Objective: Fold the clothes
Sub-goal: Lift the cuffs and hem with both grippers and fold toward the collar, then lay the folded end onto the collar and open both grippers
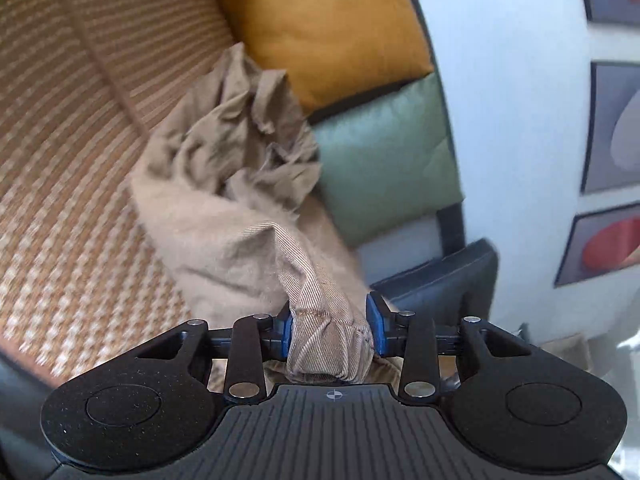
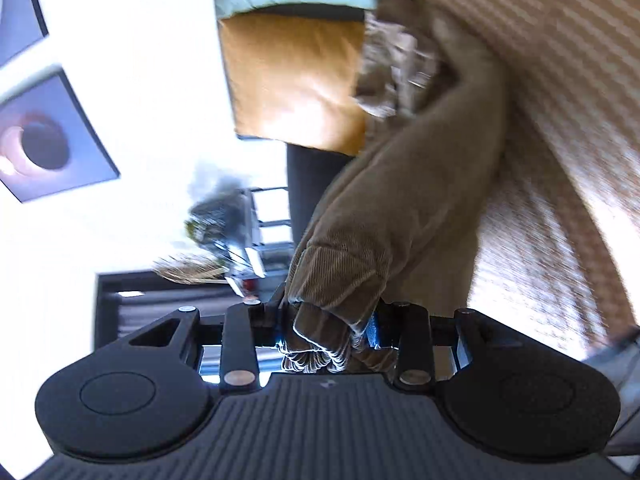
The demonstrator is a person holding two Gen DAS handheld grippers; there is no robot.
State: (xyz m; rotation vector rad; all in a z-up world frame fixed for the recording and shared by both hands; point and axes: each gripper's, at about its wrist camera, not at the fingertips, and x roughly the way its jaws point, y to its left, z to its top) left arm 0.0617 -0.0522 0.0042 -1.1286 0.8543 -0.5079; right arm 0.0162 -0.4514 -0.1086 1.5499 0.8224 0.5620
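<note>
On the woven striped seat mat (image 1: 68,128) of the couch, most of a tan garment (image 1: 224,168) lies in a crumpled heap against the mustard cushion (image 1: 320,28) and green cushion (image 1: 384,152). Both grippers have a piece of it: the left gripper (image 1: 331,326) is clamped on a bunched hem or cuff, and the right gripper (image 2: 329,334) is pinching another gathered edge, with cloth running from each back to the pile.

If I were doing this, I'd raise both ends evenly until the whole thing hangs clear, then spread the hands apart so it drapes flat before laying it down. Pull unevenly and it'll probably twist or drag the pile sideways.

The fabric looks like a fine twill or corduroy, soft, heavily wrinkled, with a stitched seam at the left grip. Can't tell yet if it's trousers or a shirt.
</note>
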